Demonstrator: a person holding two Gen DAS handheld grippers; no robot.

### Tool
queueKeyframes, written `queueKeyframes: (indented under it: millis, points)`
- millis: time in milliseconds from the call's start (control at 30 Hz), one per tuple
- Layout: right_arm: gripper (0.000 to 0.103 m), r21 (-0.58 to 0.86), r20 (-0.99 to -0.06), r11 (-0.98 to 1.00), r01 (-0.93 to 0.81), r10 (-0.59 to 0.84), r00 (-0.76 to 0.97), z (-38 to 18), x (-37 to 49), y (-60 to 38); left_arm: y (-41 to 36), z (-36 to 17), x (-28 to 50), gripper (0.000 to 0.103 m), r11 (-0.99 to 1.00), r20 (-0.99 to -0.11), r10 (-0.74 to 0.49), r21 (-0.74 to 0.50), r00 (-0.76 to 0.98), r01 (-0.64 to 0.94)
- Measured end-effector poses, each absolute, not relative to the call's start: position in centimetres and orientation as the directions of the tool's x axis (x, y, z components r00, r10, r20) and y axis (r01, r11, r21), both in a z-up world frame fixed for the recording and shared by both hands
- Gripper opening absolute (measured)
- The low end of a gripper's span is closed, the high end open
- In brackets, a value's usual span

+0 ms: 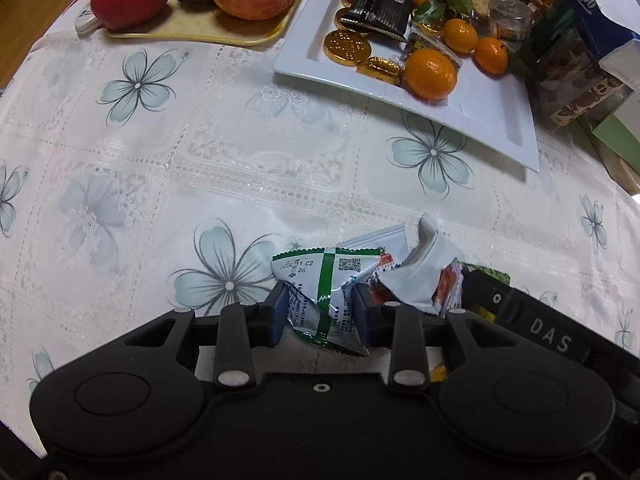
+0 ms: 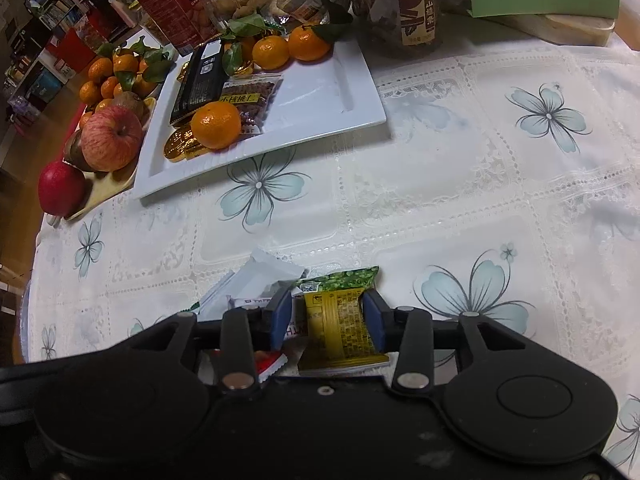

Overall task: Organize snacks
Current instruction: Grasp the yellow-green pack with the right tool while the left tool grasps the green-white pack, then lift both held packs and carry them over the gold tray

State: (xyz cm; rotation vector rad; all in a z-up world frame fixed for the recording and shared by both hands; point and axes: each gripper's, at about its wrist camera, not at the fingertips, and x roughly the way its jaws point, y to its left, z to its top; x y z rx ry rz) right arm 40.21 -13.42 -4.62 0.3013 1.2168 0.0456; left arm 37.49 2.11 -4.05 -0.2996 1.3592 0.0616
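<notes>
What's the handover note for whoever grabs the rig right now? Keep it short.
Left gripper: fingers closed on the green-and-white packet, which is crumpled between them, low over the tablecloth.
Right gripper: open; the yellow packet sits between the fingers with a gap on one side, so it is not gripped.
Things: a white wrapper and other small packets are piled between the two grippers. The white plate already holds a black packet, gold coins, a nut bag and mandarins.
Done: some snacks are on the plate.
Left: probably move the pile's packets to the plate; the right gripper needs a grip first.
</notes>
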Motion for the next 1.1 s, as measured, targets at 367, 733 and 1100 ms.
queueKeyframes:
  millis: [367, 733, 1100]
  points:
    - [0.033, 0.234, -0.942, 0.964, 0.124, 0.194, 0.273, -5.4, 39.4, -13.9, 2.9, -4.0, 35.0, 0.043, 0.973, -0.975, -0.158, -0.180, 0.157, -0.142]
    - [0.033, 0.266, -0.949, 0.949, 0.169, 0.227, 0.220, -4.0, 36.9, -17.1, 3.6, -2.9, 32.5, 0.043, 0.978, -0.974, -0.168, -0.184, 0.155, -0.096]
    - [0.033, 0.300, -0.920, 0.935, 0.187, 0.232, 0.315, -0.9, 32.8, -18.9, 4.2, -0.4, 28.5, 0.043, 0.983, -0.961, -0.153, -0.172, 0.229, -0.067]
